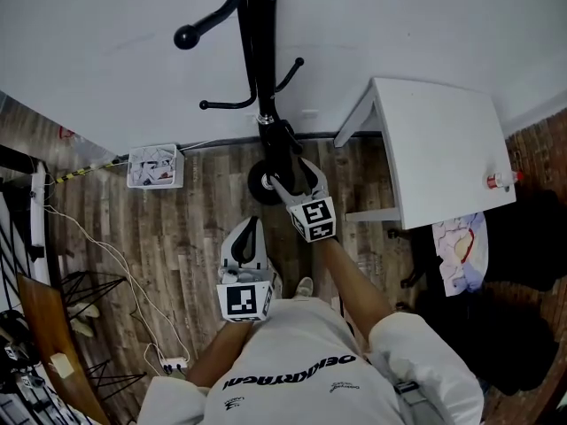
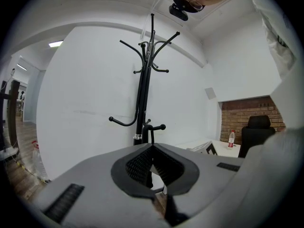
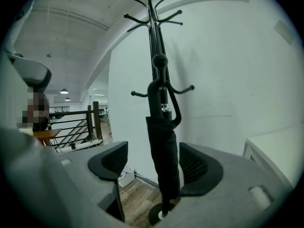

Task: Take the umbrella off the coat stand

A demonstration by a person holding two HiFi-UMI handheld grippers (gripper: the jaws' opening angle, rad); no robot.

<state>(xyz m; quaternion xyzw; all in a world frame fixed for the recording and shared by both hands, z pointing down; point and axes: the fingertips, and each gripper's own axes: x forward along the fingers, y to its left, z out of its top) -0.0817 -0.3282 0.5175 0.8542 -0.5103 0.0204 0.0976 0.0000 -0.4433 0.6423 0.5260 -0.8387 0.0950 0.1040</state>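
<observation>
A white wall and a plank floor frame a white counter at right. The black coat stand carries the folded black umbrella against its pole. The right gripper is spread wide with the umbrella between its jaws; contact is unclear. The left gripper, nearer, is clenched on nothing. Dark print on the person's white shirt cannot be read.
</observation>
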